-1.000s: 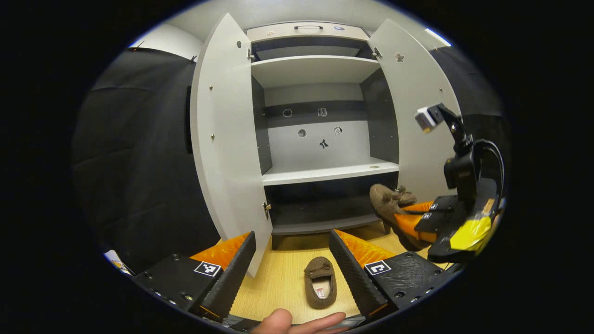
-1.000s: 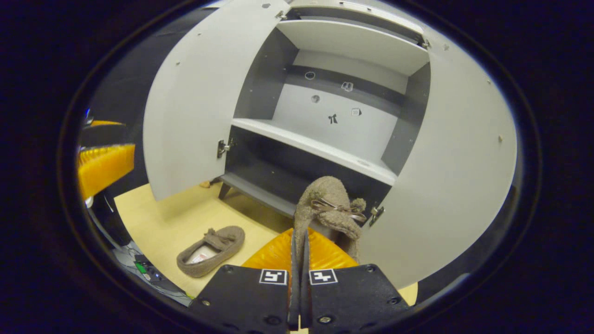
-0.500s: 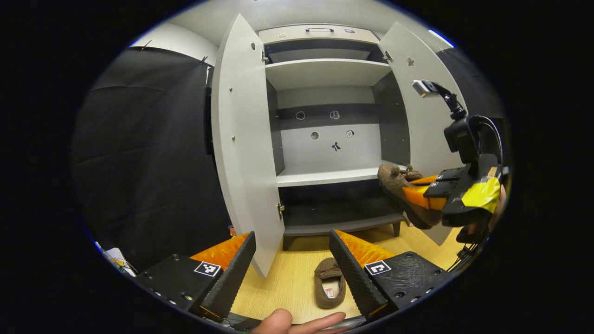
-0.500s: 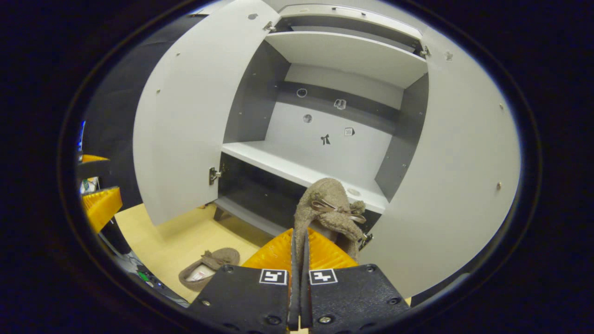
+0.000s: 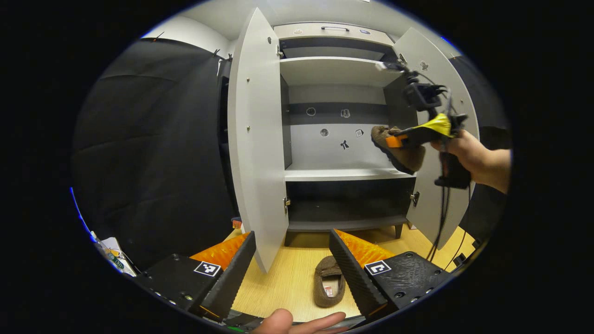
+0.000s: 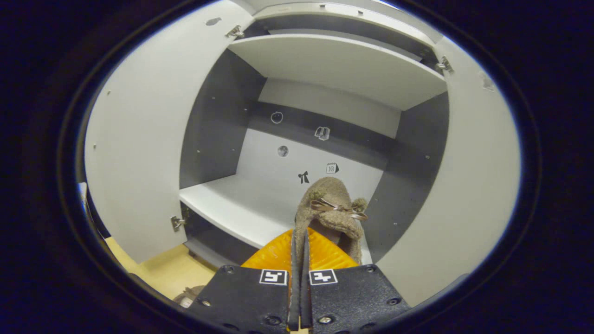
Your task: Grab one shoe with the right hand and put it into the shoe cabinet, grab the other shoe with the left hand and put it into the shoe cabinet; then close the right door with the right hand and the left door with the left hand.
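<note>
So the first shoe (image 6: 330, 211), a fuzzy brown slipper with a little bow on top, is up in the air at the level of the middle shelf (image 6: 232, 208) of the shoe cabinet (image 5: 334, 69). The right gripper (image 6: 299, 260) has its jaws pinched nearly together on the slipper's edge, so it's got a firm hold. In the left gripper view that same gripper sits at the cabinet's right side with a person's hand (image 5: 464, 148) around its handle, and the slipper looks to be just at the front of the opening, above the shelf but not resting on it. Hard to tell exactly how far in it is.

The second shoe (image 5: 329, 287) lies on the wooden floor (image 5: 287, 283) in front of the cabinet, toe pointing toward it, untouched. The left gripper (image 5: 292, 260) hangs above it with its jaws spread wide and nothing between them.

Both doors are wide open: left door (image 5: 253, 139) and right door (image 5: 441, 93) swung out to the sides.

Progress-wise, this looks like roughly the first quarter. Shoe one is grabbed and lifted, but not set down yet. Left to do: release it on the shelf, pick up and place the floor slipper with the left, then shut the right door and the left door. The shelves look bare, so there's plenty of room.
</note>
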Demonstrator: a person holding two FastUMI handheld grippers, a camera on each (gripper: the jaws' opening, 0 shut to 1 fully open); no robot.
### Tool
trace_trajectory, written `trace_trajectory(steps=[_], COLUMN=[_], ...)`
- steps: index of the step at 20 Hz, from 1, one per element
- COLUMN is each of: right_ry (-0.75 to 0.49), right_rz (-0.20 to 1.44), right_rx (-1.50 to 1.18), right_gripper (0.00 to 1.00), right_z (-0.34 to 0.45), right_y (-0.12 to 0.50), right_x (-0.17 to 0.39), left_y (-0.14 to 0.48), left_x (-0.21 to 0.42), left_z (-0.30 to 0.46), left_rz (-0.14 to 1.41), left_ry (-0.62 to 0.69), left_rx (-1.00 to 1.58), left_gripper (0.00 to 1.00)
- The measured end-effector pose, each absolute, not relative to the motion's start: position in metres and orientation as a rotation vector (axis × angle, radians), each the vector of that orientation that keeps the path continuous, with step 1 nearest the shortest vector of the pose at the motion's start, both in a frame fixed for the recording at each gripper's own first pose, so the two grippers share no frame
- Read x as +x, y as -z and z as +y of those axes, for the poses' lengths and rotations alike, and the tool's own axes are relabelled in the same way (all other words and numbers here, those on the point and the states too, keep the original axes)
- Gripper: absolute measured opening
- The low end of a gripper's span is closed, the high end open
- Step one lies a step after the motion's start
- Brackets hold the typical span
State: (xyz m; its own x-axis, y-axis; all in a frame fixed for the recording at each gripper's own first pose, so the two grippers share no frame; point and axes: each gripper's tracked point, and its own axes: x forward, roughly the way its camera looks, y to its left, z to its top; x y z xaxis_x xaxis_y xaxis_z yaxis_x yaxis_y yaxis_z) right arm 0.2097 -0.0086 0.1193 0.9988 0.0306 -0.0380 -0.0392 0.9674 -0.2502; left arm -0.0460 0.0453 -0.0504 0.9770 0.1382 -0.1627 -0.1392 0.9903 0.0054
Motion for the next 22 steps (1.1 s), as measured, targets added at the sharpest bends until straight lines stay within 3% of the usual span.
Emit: trace_trajectory(steps=[4, 9, 11, 17, 18, 19, 21, 22], right_ry=[-0.015, -0.001, 0.034, -0.003, -0.023, -0.046, -0.073, -0.064], right_rz=[0.174, 0.331, 0.296, 0.092, 0.046, -0.006, -0.115, -0.166], right_rx=[-0.181, -0.128, -0.142, -0.088, -0.066, -0.05, -0.062, -0.084], right_gripper=[0.04, 0.08, 0.58, 0.85, 0.79, 0.81, 1.0, 1.0], right_z=[-0.018, -0.031, -0.041, -0.034, -0.032, -0.03, -0.031, -0.036], right_y=[-0.119, -0.1, -0.113, -0.169, -0.178, -0.189, -0.207, -0.209], right_x=[0.295, 0.337, 0.328, 0.255, 0.236, 0.213, 0.166, 0.144], left_y=[0.058, 0.067, 0.072, 0.077, 0.08, 0.083, 0.096, 0.102], left_x=[-0.054, -0.059, -0.057, -0.044, -0.04, -0.038, -0.035, -0.033], left_z=[0.061, 0.078, 0.079, 0.064, 0.059, 0.055, 0.044, 0.037], left_rz=[0.187, 0.215, 0.221, 0.227, 0.228, 0.234, 0.256, 0.268], left_ry=[-0.187, -0.235, -0.236, -0.186, -0.169, -0.154, -0.109, -0.084], left_rx=[-0.027, -0.088, -0.105, -0.09, -0.078, -0.068, -0.058, -0.054], left_gripper=[0.97, 0.97, 0.97, 0.95, 0.95, 0.95, 0.95, 0.95])
